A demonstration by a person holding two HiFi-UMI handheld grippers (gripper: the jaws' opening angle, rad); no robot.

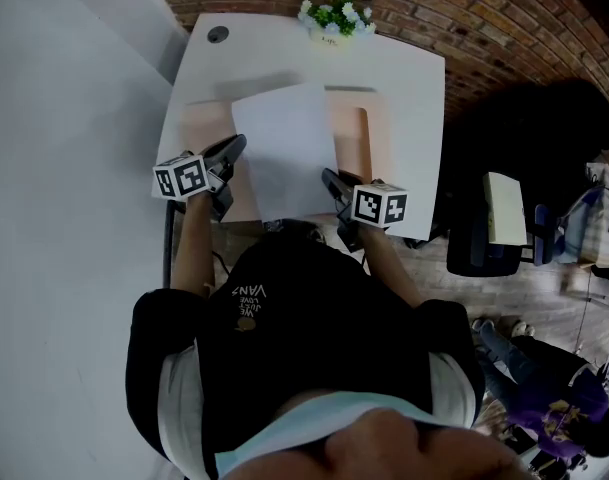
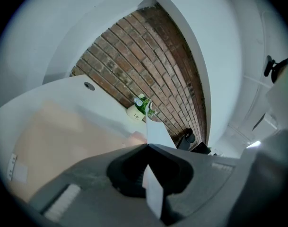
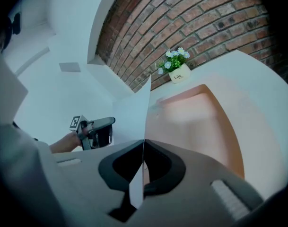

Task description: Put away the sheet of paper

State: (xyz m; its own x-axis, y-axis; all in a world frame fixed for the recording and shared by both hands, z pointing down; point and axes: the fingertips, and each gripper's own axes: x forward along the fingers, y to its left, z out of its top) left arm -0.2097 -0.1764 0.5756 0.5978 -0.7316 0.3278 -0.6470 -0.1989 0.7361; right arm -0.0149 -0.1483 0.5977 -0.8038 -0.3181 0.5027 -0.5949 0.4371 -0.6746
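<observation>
A white sheet of paper (image 1: 284, 148) hangs lifted over a peach folder (image 1: 356, 133) on the white table (image 1: 409, 88). My left gripper (image 1: 234, 150) is shut on the sheet's left edge, my right gripper (image 1: 330, 179) on its lower right edge. In the left gripper view the paper (image 2: 156, 130) runs edge-on through the closed gripper (image 2: 147, 148), above the folder (image 2: 63, 141). The right gripper view shows the sheet (image 3: 132, 115) pinched in the right gripper (image 3: 144, 143), with the left gripper (image 3: 100, 130) beyond it and the folder (image 3: 196, 122) beneath.
A small pot of white flowers (image 1: 336, 18) stands at the table's far edge by the brick wall (image 1: 464, 8). A cable hole (image 1: 218, 34) sits at the far left corner. A dark chair (image 1: 484, 223) stands right of the table, and another person (image 1: 529, 383) sits beyond it.
</observation>
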